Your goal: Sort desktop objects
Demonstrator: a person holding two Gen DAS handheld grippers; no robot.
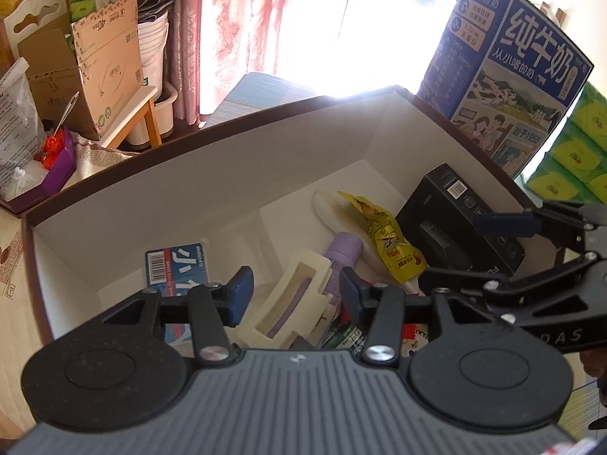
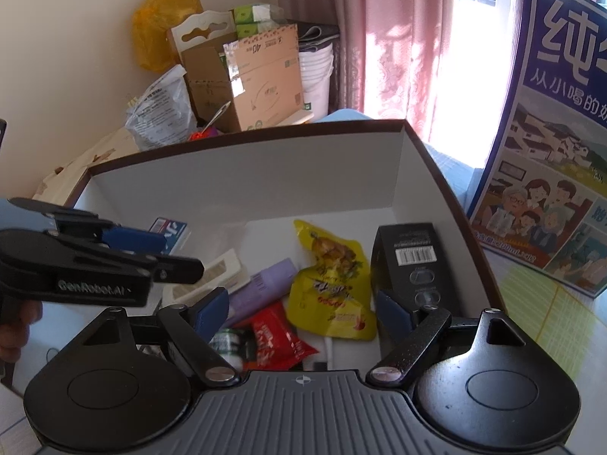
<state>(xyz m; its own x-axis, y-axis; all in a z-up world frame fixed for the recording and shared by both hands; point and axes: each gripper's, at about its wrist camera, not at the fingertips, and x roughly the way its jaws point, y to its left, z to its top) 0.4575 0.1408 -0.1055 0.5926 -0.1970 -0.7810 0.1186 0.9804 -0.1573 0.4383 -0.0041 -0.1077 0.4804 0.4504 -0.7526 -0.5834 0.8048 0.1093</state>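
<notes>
A brown-rimmed white box [image 1: 212,204] [image 2: 265,174] holds several objects: a cream hair clip [image 1: 292,299] [image 2: 224,265], a purple tube [image 1: 343,254] [image 2: 261,284], a yellow snack pouch [image 1: 387,242] [image 2: 334,284], a black carton [image 1: 455,223] [image 2: 413,265], a blue-white card box [image 1: 178,269] [image 2: 170,229] and a red packet [image 2: 277,337]. My left gripper [image 1: 296,292] hangs open over the hair clip, empty. My right gripper [image 2: 301,311] hangs open over the pouch and red packet, empty. Each gripper shows at the edge of the other's view.
A tall blue milk carton [image 1: 508,68] [image 2: 561,132] stands right of the box, green tissue packs [image 1: 576,151] beside it. Cardboard boxes [image 1: 95,72] [image 2: 250,79], white buckets [image 1: 153,49] and a purple tray [image 1: 57,167] crowd the far left. Pink curtains [image 1: 235,30] hang behind.
</notes>
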